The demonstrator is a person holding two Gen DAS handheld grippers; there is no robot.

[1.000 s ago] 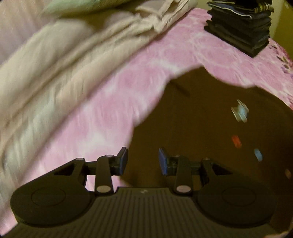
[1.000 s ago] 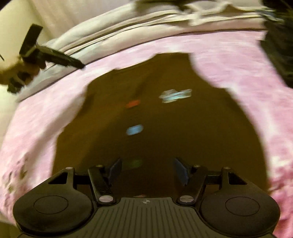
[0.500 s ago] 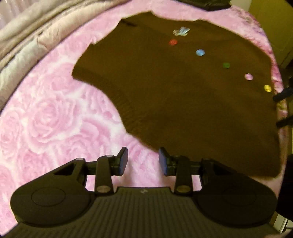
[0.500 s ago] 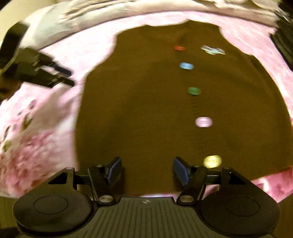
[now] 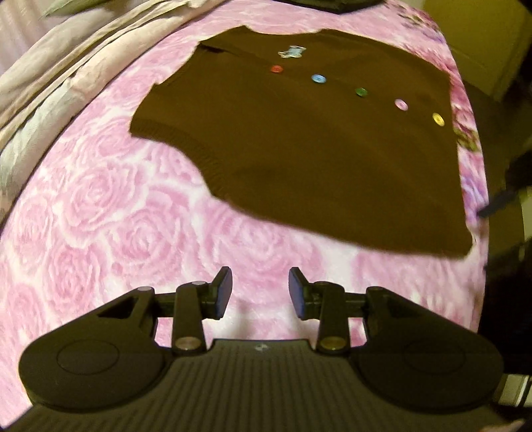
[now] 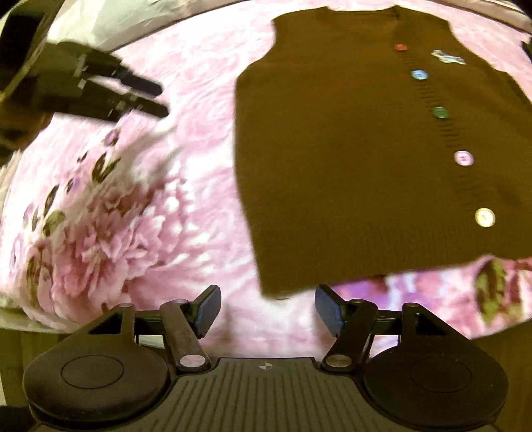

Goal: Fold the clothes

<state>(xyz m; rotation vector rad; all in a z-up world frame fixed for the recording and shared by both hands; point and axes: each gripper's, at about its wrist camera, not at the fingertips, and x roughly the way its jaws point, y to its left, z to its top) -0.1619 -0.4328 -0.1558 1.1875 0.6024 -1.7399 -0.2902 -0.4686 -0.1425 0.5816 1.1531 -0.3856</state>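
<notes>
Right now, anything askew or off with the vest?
Nothing stands out. The brown vest lies flat and unfolded on the pink rose blanket, buttons up and closed. Both tongs, left and right, are open and empty, short of its hem.

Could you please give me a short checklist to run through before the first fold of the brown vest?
1. Brown vest spread flat on the pink floral blanket, no visible bunching: ok.
2. Buttons facing up, from the red button down to the yellow button: ok.
3. Left gripper open and empty, over bare blanket short of the vest's side edge: ok.
4. Right gripper open and empty, near the hem corner: ok.
5. Far side of the vest free of the dark stack: cannot tell; the stack is cropped at the frame edge.
</notes>
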